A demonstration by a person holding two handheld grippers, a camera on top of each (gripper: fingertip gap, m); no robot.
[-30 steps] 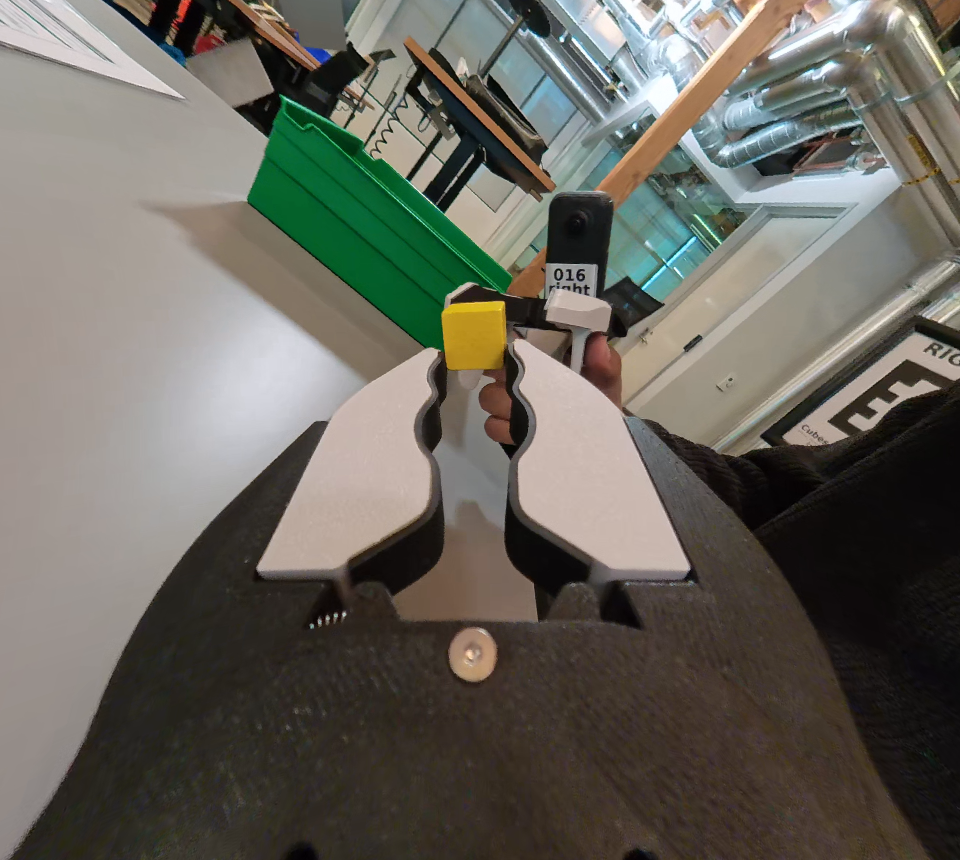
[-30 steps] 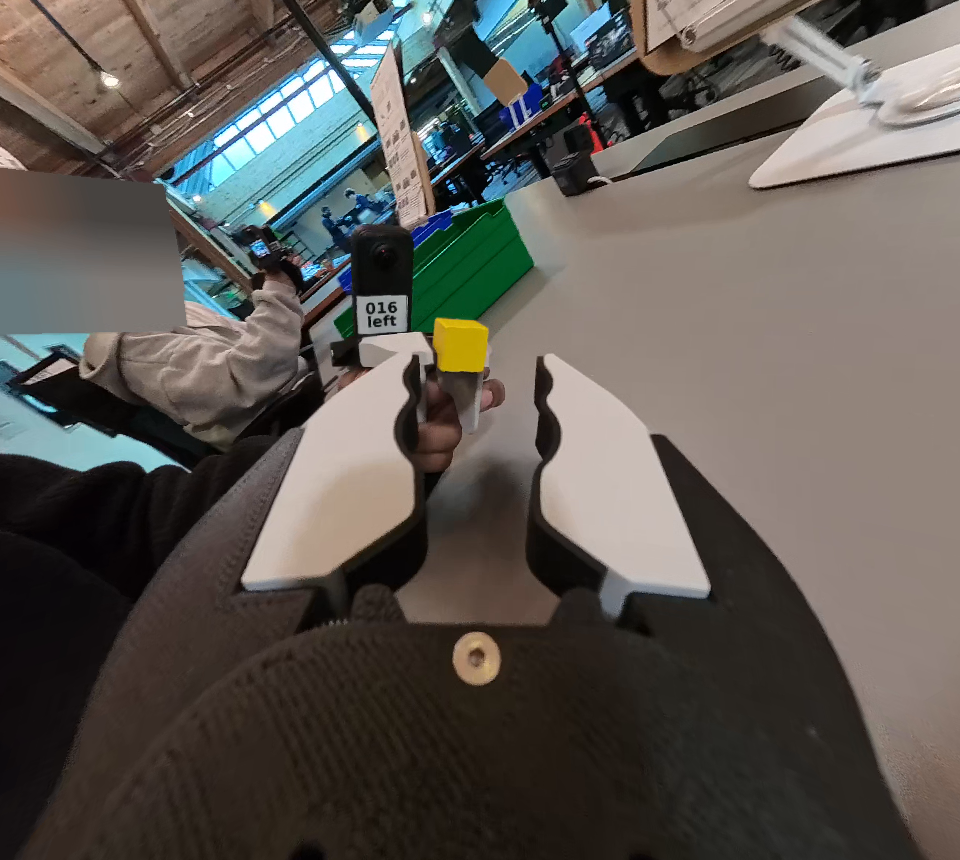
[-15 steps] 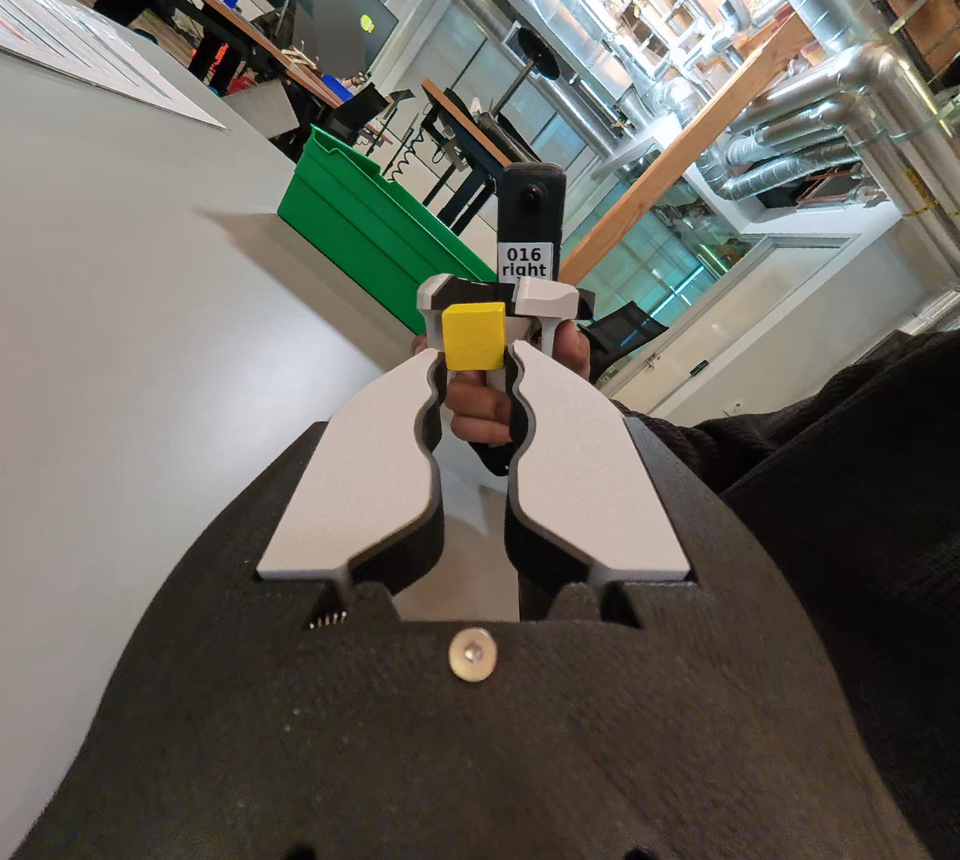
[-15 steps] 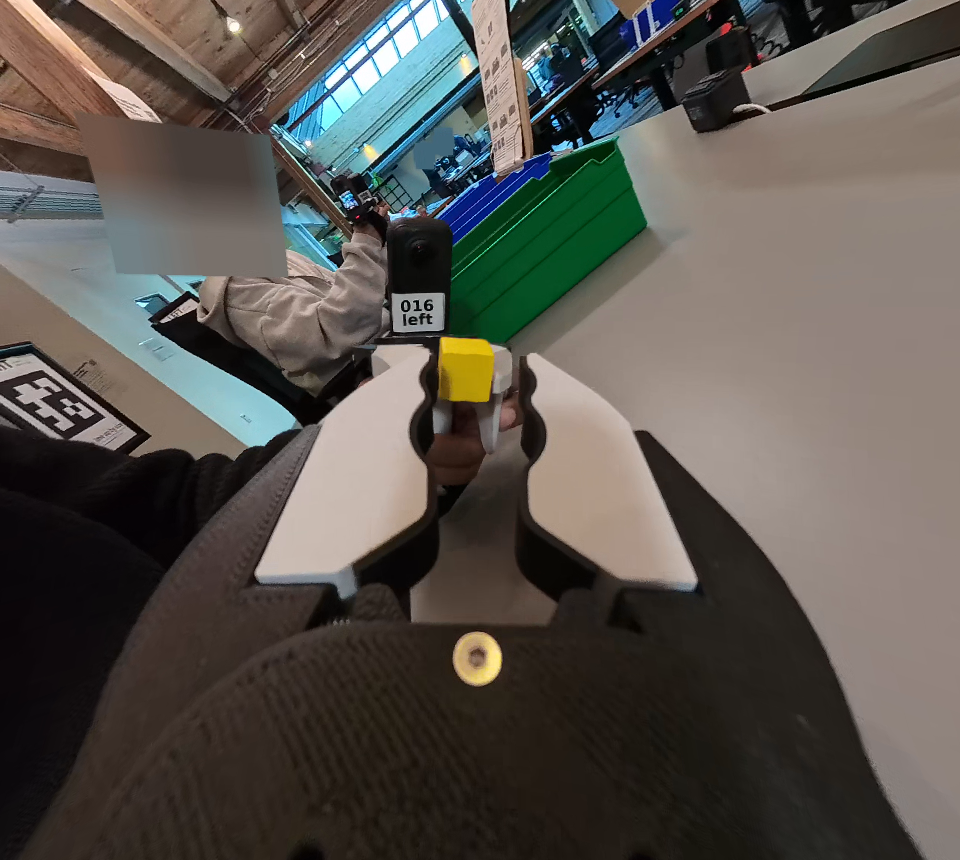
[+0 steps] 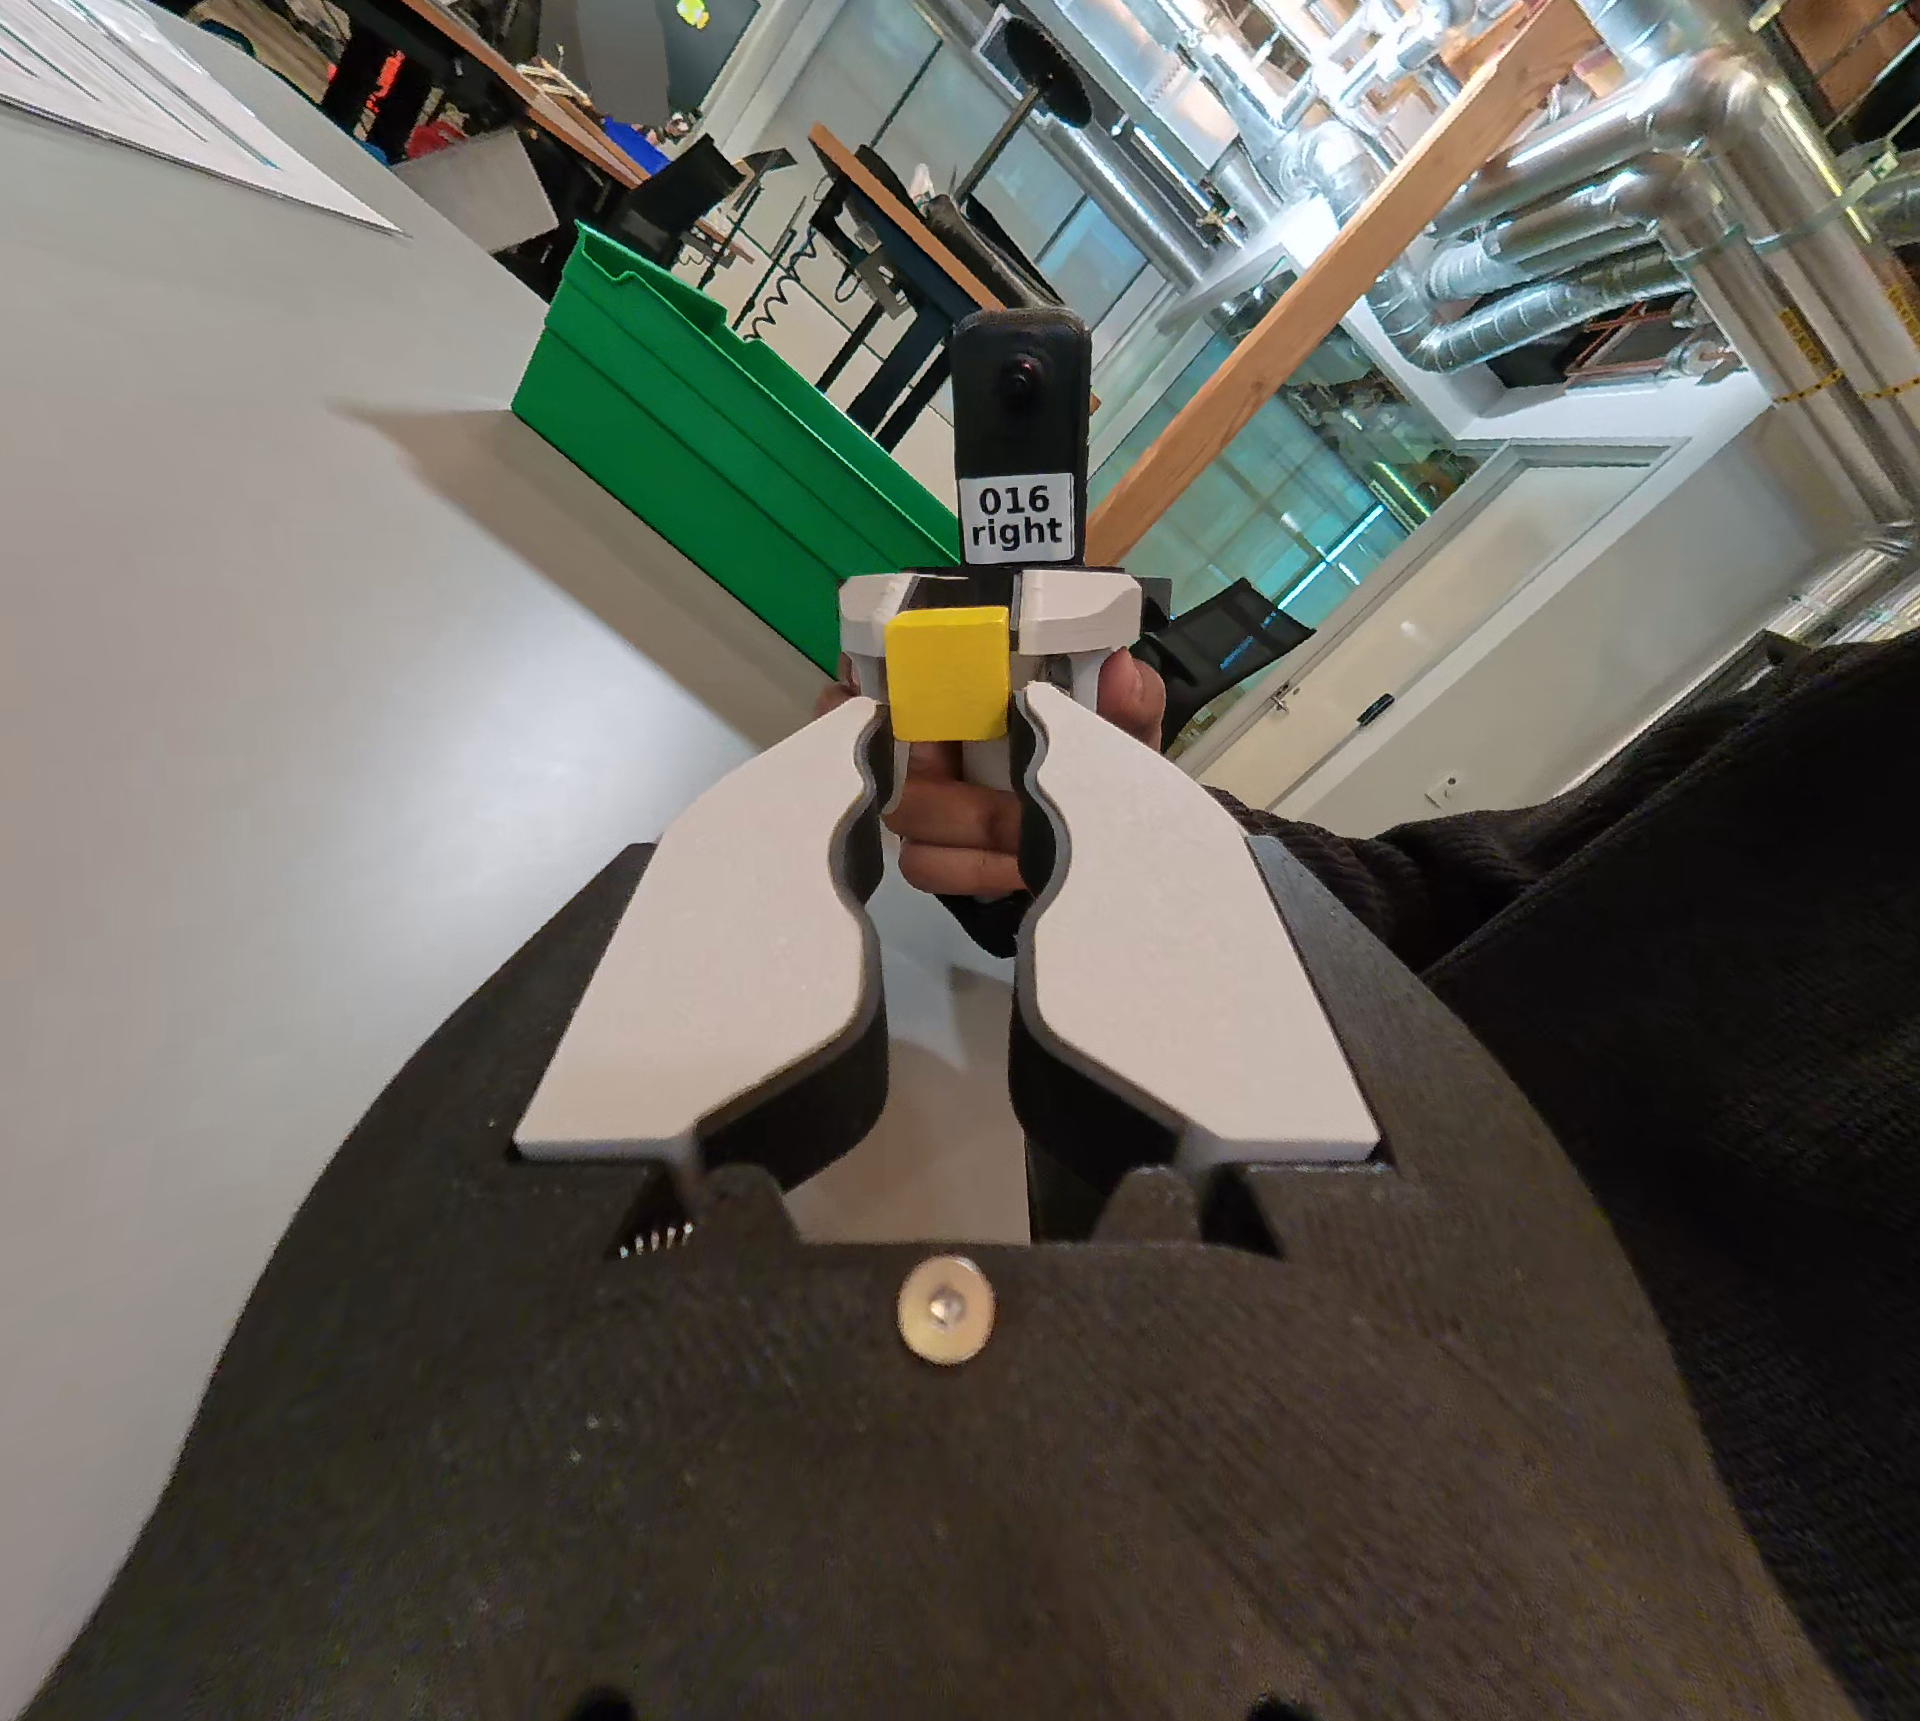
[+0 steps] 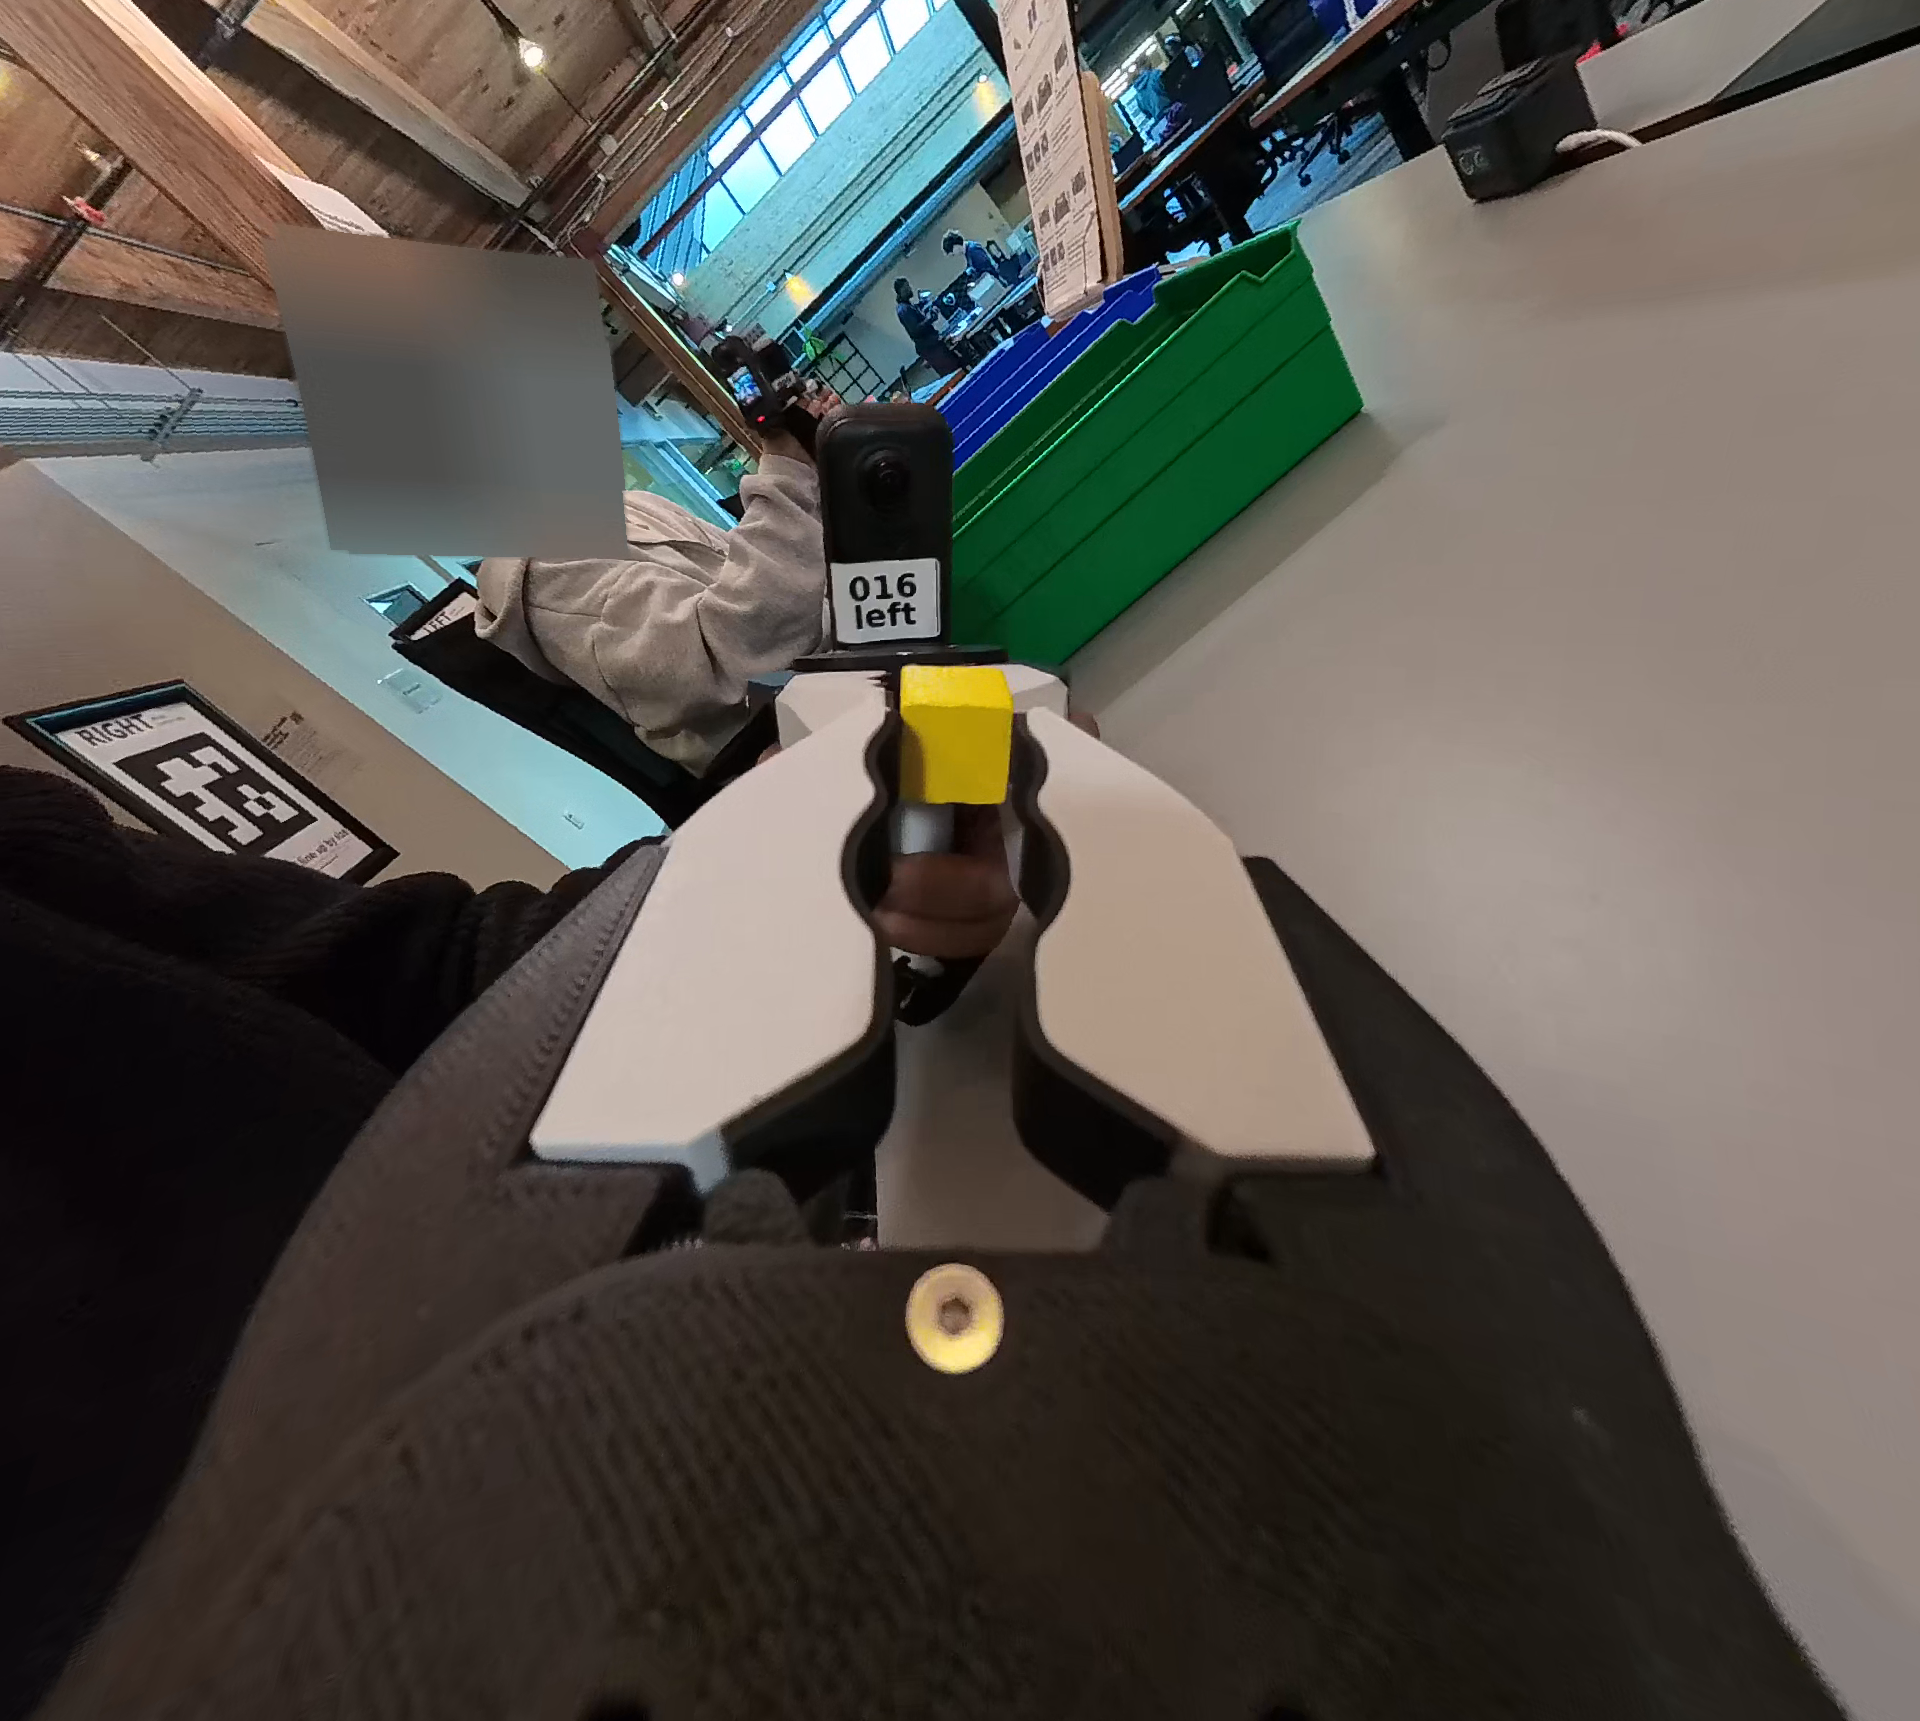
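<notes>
Left wrist view: two grippers met on one yellow cube, held above the grey table (image 5: 312, 736).

Nearest, the left gripper (image 5: 945, 715) pinched the yellow cube (image 5: 945, 672) between narrow jaws; facing it, the right gripper (image 6: 954, 752) clamped the same cube from the opposite side. Beyond stood a green bin (image 5: 707, 466), farther back a seated person (image 6: 665, 622).

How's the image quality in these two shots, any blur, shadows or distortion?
Left wrist view: sharp, strong wide-angle bending, the green bin casting a soft shadow on the table. Right wrist view: slight blur on the fingers, yellow cube crisp, bright windows behind.
</notes>
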